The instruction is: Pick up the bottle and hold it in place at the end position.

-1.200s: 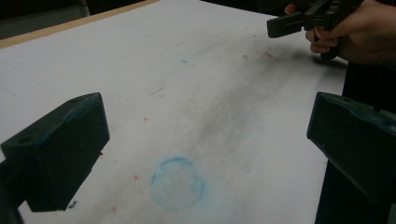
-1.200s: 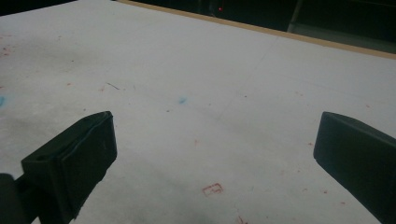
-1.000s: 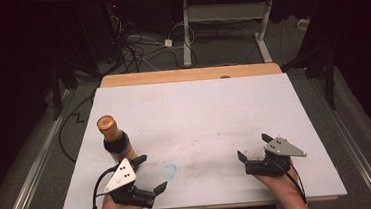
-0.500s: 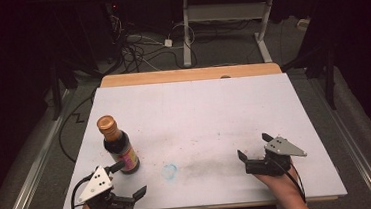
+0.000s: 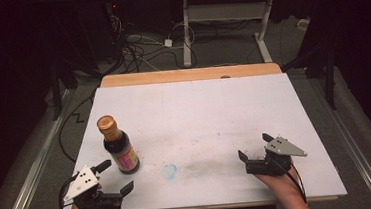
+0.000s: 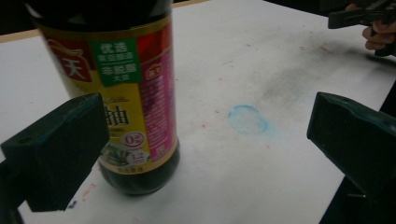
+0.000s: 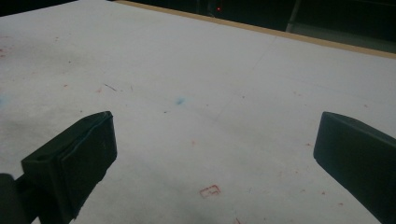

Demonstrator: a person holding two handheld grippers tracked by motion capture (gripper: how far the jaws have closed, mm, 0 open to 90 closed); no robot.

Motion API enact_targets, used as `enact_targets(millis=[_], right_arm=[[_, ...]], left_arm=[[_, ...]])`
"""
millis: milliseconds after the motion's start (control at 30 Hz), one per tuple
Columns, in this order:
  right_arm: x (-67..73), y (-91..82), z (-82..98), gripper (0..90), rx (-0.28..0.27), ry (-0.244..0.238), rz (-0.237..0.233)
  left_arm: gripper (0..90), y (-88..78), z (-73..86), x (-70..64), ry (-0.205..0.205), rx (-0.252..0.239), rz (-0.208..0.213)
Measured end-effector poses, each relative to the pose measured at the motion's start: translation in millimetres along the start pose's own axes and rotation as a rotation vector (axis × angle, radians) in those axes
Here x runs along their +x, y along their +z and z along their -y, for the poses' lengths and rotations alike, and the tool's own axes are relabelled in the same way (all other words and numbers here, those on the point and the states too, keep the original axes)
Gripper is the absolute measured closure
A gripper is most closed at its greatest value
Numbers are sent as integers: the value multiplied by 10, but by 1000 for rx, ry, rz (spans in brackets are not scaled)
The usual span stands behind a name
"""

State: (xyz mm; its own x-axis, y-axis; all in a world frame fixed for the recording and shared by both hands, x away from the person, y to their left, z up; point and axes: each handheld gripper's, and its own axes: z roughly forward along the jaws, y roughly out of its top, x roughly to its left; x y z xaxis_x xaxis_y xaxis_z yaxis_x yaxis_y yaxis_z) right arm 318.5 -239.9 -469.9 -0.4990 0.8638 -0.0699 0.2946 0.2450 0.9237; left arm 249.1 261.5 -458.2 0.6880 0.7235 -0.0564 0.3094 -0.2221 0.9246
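A dark sauce bottle with a gold cap and a yellow and pink label stands upright on the left of the white table. My left gripper rests open at the front left edge, just in front of the bottle and apart from it. In the left gripper view the bottle stands behind the left jaw, nothing between the jaws. My right gripper rests open near the front right, its jaws pointing left over bare table.
A faint blue ring mark and a grey smudge lie on the table between the grippers. A wooden strip borders the far edge. Cables and desk legs lie on the floor beyond it.
My left gripper let go of the bottle and drew back toward the front left edge. The bottle stands free on the table. The right gripper has stayed put.
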Motion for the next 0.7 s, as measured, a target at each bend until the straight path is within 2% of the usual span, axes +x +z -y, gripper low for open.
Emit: enact_targets(millis=[367,700], right_arm=[[5,10,5,2,1,-4,-4],[4,9,7,1,3,-7,-1]], left_arm=[[0,96,-28,221,-42,-8,-42],[0,280,-126,328,-52,-6,-44]])
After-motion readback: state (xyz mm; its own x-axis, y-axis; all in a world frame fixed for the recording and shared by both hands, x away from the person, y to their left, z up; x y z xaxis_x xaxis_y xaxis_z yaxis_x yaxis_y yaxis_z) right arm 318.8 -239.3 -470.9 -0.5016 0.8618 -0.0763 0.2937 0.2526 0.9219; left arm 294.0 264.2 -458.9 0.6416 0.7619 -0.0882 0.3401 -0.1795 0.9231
